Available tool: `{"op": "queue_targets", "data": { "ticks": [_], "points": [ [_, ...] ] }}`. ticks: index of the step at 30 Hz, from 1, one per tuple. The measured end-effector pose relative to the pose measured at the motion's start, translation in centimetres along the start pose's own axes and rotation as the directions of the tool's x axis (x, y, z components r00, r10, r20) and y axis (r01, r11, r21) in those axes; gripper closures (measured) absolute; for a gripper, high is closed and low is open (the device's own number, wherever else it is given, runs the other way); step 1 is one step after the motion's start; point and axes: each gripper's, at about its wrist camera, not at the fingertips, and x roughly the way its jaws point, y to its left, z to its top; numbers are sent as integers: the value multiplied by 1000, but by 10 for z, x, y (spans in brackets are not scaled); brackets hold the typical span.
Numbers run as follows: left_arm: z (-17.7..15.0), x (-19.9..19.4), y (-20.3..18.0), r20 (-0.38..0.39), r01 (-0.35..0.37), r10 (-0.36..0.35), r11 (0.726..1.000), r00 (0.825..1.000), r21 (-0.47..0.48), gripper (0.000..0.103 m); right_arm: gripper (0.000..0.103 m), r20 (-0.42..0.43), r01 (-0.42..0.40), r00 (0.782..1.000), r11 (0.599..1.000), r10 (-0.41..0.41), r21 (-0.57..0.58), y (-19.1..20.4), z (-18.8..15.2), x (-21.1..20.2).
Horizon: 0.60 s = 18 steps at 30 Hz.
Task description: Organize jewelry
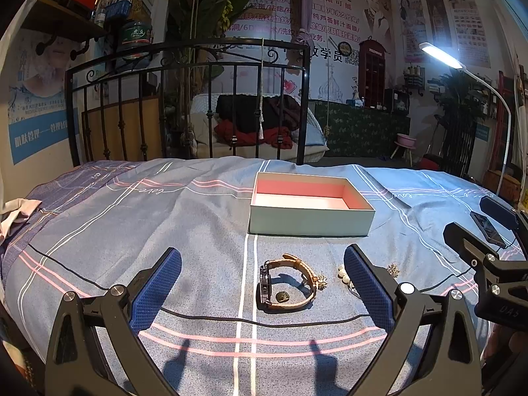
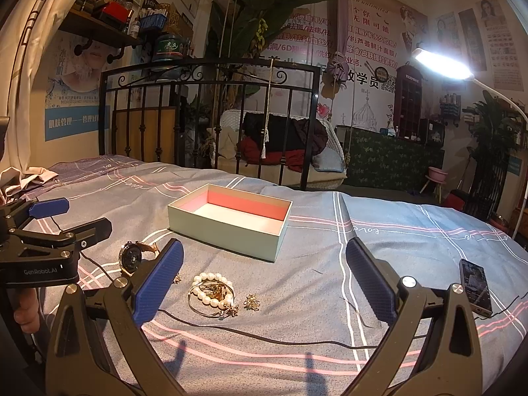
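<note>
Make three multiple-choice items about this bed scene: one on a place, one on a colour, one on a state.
1. Where does the wristwatch lie?
A. inside the box
B. on the bedspread, nearer the camera than the box
C. on the phone

2. What colour are the inner walls of the open box?
A. green
B. black
C. pink

3. How is the left gripper?
A. open, holding nothing
B. shut on the watch
C. shut on the pearl bracelet

Answers: 1 B, the watch rests on the bedspread before the box; 2 C, its inside shows pink; 3 A, its blue fingers stand wide apart, and the pearl bracelet lies untouched.
</note>
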Motion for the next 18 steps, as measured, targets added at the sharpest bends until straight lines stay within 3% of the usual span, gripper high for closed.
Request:
{"op": "queue_targets", "data": {
  "ticks": [18],
  "points": [
    [0, 0, 0, -1, 1, -1, 1000, 1000, 1, 7, 6, -3, -2, 1000, 1000, 2, 2, 0, 0, 0]
  ]
}}
